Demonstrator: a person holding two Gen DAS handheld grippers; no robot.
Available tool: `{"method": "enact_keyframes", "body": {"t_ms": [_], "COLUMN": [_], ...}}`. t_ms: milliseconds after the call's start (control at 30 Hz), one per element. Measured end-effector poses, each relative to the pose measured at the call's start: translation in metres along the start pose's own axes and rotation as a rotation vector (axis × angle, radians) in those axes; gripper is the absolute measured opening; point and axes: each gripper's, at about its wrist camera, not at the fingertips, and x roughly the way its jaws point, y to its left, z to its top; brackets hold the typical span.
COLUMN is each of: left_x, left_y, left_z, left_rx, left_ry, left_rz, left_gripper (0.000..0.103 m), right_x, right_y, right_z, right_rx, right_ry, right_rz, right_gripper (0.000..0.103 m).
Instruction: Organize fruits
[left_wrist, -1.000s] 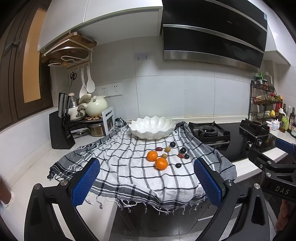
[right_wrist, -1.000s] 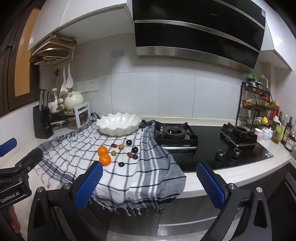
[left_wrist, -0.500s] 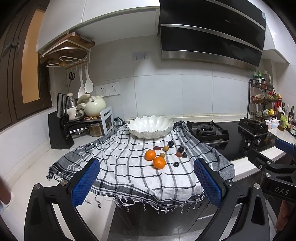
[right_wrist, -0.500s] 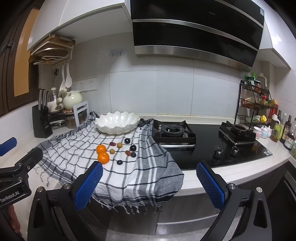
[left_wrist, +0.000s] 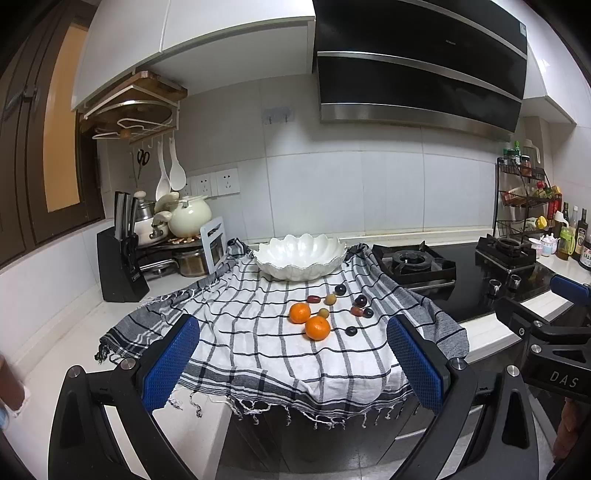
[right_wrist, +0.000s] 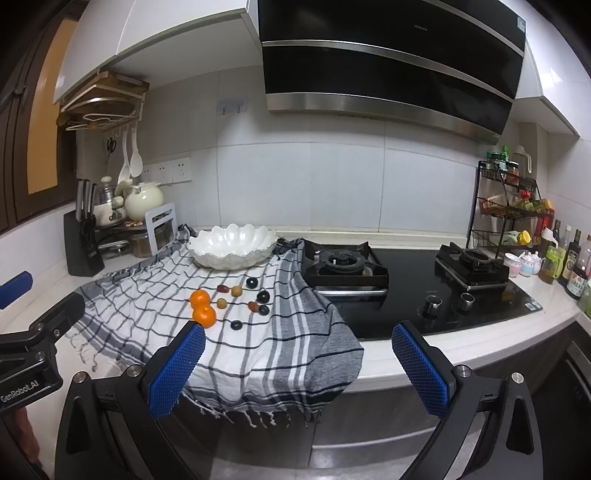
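Where legible: "DAS" on right gripper (left_wrist: 554, 369).

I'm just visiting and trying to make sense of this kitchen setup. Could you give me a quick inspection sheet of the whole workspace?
Surface: white counter under a checked cloth that overhangs the front edge.
Job's things: two oranges, small dark and tan fruits loose on the cloth; white bowl looks empty.
Clutter: knife block, pots, bottles.
Tongs: left tongs and right tongs open, holding nothing, short of the fruit.
Cables: nothing seen.
Surroundings: gas hob, range hood, spice rack.
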Motion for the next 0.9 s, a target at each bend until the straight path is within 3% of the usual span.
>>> {"method": "enact_keyframes", "body": {"t_ms": [900], "left_x": [-0.0004], "left_y": [-0.0009], "left_z": [0.0016], "left_rx": [0.007], "left_ry": [-0.005], "left_rz": [0.003], "left_gripper": [0.103], "right_x": [0.0001], "right_y": [-0.0005], "right_z": [0.0019], "right_rx": [0.000], "right_ry": [0.002], "right_rz": [0.001], "right_gripper": [0.102]}}
